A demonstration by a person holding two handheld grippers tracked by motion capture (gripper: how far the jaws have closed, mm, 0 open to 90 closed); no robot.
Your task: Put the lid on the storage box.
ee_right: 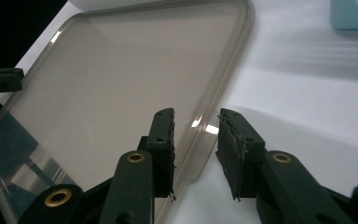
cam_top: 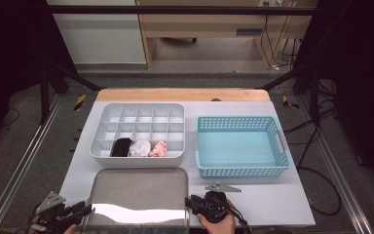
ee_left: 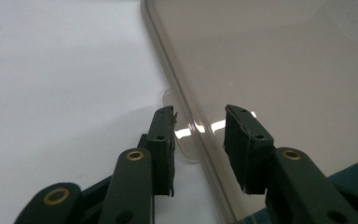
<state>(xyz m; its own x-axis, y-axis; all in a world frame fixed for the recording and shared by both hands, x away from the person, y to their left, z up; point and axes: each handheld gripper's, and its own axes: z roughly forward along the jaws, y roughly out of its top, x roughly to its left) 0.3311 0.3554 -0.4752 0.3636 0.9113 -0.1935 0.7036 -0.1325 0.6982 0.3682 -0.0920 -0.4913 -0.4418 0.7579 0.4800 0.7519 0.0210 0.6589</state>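
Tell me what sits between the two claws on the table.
The clear lid lies flat between the left claw and the right claw in the high view; each open claw straddles one of its side edges.

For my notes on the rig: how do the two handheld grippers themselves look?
Both the left gripper and the right gripper are black, each with a grey three-cornered plate on top. In the gripper views, the jaws are black links with brass-coloured rivets and flat, worn black pads.
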